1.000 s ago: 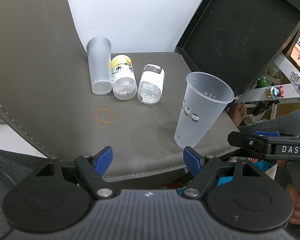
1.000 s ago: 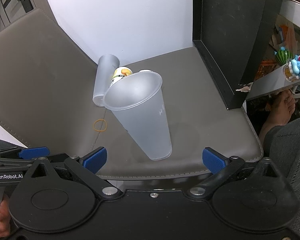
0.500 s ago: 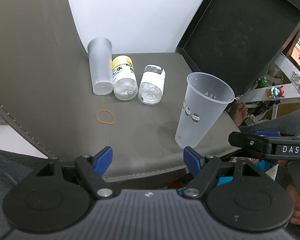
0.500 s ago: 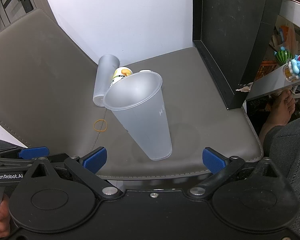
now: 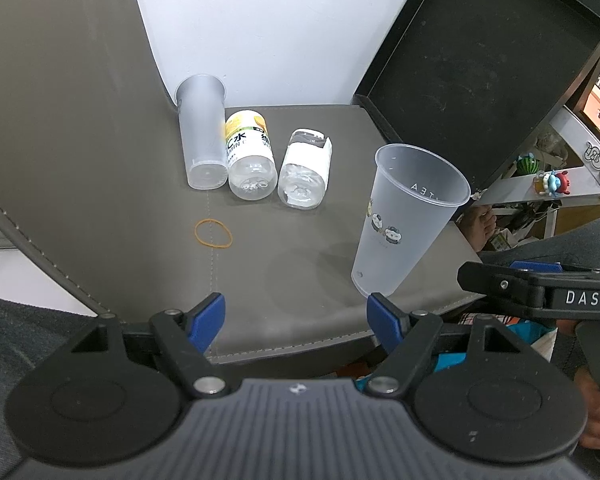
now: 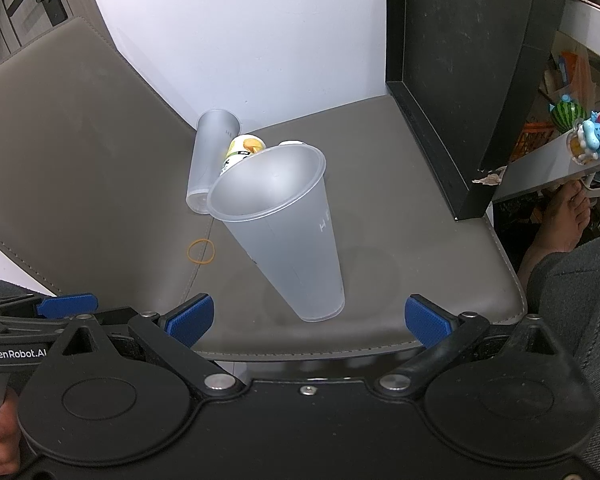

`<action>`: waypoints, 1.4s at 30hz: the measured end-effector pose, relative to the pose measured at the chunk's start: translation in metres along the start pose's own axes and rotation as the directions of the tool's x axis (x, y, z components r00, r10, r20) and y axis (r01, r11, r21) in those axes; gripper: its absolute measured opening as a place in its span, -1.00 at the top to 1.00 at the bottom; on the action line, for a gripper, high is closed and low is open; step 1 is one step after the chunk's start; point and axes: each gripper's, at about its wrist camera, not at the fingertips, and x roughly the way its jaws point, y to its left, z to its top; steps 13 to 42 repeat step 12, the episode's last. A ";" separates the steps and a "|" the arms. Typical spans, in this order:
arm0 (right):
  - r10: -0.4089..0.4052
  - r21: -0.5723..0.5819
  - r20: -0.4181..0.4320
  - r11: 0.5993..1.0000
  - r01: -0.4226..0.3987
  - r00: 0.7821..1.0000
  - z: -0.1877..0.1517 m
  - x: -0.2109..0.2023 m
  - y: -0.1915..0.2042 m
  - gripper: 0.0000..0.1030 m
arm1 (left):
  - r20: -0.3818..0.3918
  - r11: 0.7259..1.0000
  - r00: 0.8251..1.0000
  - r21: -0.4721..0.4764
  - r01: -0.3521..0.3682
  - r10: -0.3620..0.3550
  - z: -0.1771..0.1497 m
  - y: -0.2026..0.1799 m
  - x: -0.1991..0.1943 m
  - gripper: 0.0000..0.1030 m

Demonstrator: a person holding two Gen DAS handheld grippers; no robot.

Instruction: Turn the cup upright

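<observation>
A frosted plastic cup [image 5: 404, 220] with small cartoon prints stands upright, mouth up, near the front right of the grey leather seat [image 5: 300, 280]. It also shows in the right wrist view [image 6: 284, 236], just ahead of my right gripper [image 6: 308, 316], which is open and empty with the cup's base between its blue pads but apart from both. My left gripper [image 5: 296, 316] is open and empty, to the left of the cup and short of it. The other gripper's black body [image 5: 540, 292] shows at the right.
A second frosted cup [image 5: 202, 136] lies on its side at the back, beside two lying bottles, one yellow-labelled [image 5: 248, 160] and one white-labelled [image 5: 306, 172]. A rubber band [image 5: 213, 233] lies mid-seat. A black panel [image 5: 480, 60] stands at the right. The seat's front edge is close.
</observation>
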 end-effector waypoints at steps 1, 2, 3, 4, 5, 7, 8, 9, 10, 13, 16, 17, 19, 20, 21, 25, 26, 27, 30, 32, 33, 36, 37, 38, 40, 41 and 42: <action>-0.001 0.000 0.000 1.000 0.001 1.000 0.000 0.000 0.000 -1.00 | 0.000 1.000 1.000 0.000 0.000 0.000 0.000 0.000 0.000 -0.49; -0.001 0.001 0.000 1.000 0.001 1.000 0.000 0.000 0.000 -1.00 | 0.000 1.000 1.000 0.000 -0.001 0.001 0.000 0.000 0.000 -0.49; -0.001 0.000 0.000 1.000 0.001 1.000 0.000 0.000 0.000 -1.00 | 0.000 1.000 1.000 -0.001 0.000 0.000 0.000 0.000 0.000 -0.49; -0.001 0.001 -0.001 1.000 0.001 1.000 0.000 0.000 0.000 -1.00 | 0.000 1.000 1.000 0.000 0.000 0.000 0.000 0.000 0.000 -0.49; -0.001 0.001 -0.001 1.000 0.001 1.000 0.000 0.000 0.000 -1.00 | 0.001 1.000 1.000 0.000 0.001 -0.001 0.000 0.000 0.000 -0.49; -0.002 0.001 -0.002 1.000 0.002 1.000 0.000 0.000 0.000 -1.00 | 0.007 1.000 1.000 0.002 0.003 -0.003 0.000 0.000 -0.001 -0.49; -0.002 0.000 -0.003 1.000 0.002 1.000 0.001 0.000 0.001 -1.00 | 0.013 1.000 1.000 0.005 -0.001 0.001 0.000 0.000 -0.001 -0.49; -0.002 0.000 -0.003 1.000 0.002 1.000 0.001 0.000 0.001 -1.00 | 0.019 1.000 1.000 0.006 -0.008 0.008 0.000 0.000 -0.002 -0.49; -0.001 -0.001 -0.003 1.000 0.001 1.000 0.001 0.000 0.001 -1.00 | 0.023 1.000 1.000 0.006 -0.012 0.012 0.000 0.000 -0.002 -0.49; -0.002 -0.002 -0.004 1.000 0.002 1.000 0.001 0.000 0.001 -1.00 | 0.020 1.000 1.000 0.003 -0.006 0.006 -0.001 0.000 -0.002 -0.49; -0.002 -0.002 -0.004 1.000 0.002 1.000 0.001 0.000 0.001 -1.00 | 0.020 1.000 1.000 0.003 -0.006 0.006 -0.001 0.000 -0.002 -0.49; -0.002 -0.002 -0.004 1.000 0.002 1.000 0.001 0.000 0.001 -1.00 | 0.020 1.000 1.000 0.003 -0.006 0.006 -0.001 0.000 -0.002 -0.49; -0.002 -0.002 -0.004 1.000 0.002 1.000 0.001 0.000 0.001 -1.00 | 0.020 1.000 1.000 0.003 -0.006 0.006 -0.001 0.000 -0.002 -0.49; -0.002 -0.002 -0.004 1.000 0.002 1.000 0.001 0.000 0.001 -1.00 | 0.020 1.000 1.000 0.003 -0.006 0.006 -0.001 0.000 -0.002 -0.49; -0.002 -0.002 -0.004 1.000 0.002 1.000 0.001 0.000 0.001 -1.00 | 0.020 1.000 1.000 0.003 -0.006 0.006 -0.001 0.000 -0.002 -0.49; -0.002 -0.002 -0.004 1.000 0.002 1.000 0.001 0.000 0.001 -1.00 | 0.020 1.000 1.000 0.003 -0.006 0.006 -0.001 0.000 -0.002 -0.49; -0.002 -0.002 -0.004 1.000 0.002 1.000 0.001 0.000 0.001 -1.00 | 0.020 1.000 1.000 0.003 -0.006 0.006 -0.001 0.000 -0.002 -0.49; -0.002 -0.002 -0.004 1.000 0.002 1.000 0.001 0.000 0.001 -1.00 | 0.020 1.000 1.000 0.003 -0.006 0.006 -0.001 0.000 -0.002 -0.49; -0.002 -0.002 -0.004 1.000 0.002 1.000 0.001 0.000 0.001 -1.00 | 0.020 1.000 1.000 0.003 -0.006 0.006 -0.001 0.000 -0.002 -0.49; -0.002 -0.002 -0.004 1.000 0.002 1.000 0.001 0.000 0.001 -1.00 | 0.020 1.000 1.000 0.003 -0.006 0.006 -0.001 0.000 -0.002 -0.49; -0.002 -0.002 -0.004 1.000 0.002 1.000 0.001 0.000 0.001 -1.00 | 0.020 1.000 1.000 0.003 -0.006 0.006 -0.001 0.000 -0.002 -0.49; -0.002 -0.002 -0.004 1.000 0.002 1.000 0.001 0.000 0.001 -1.00 | 0.020 1.000 1.000 0.003 -0.006 0.006 -0.001 0.000 -0.002 -0.49; -0.002 -0.002 -0.004 1.000 0.002 1.000 0.001 0.000 0.001 -1.00 | 0.020 1.000 1.000 0.003 -0.006 0.006 -0.001 0.000 -0.002 -0.49; -0.002 -0.002 -0.004 1.000 0.002 1.000 0.001 0.000 0.001 -1.00 | 0.020 1.000 1.000 0.003 -0.006 0.006 -0.001 0.000 -0.002 -0.49; -0.002 -0.002 -0.004 1.000 0.002 1.000 0.001 0.000 0.001 -1.00 | 0.020 1.000 1.000 0.003 -0.006 0.006 -0.001 0.000 -0.002 -0.49; -0.002 -0.002 -0.004 1.000 0.002 1.000 0.001 0.000 0.001 -1.00 | 0.020 1.000 1.000 0.003 -0.006 0.006 -0.001 0.000 -0.002 -0.49; -0.002 -0.002 -0.004 1.000 0.002 1.000 0.001 0.000 0.001 -1.00 | 0.020 1.000 1.000 0.003 -0.006 0.006 -0.001 0.000 -0.002 -0.49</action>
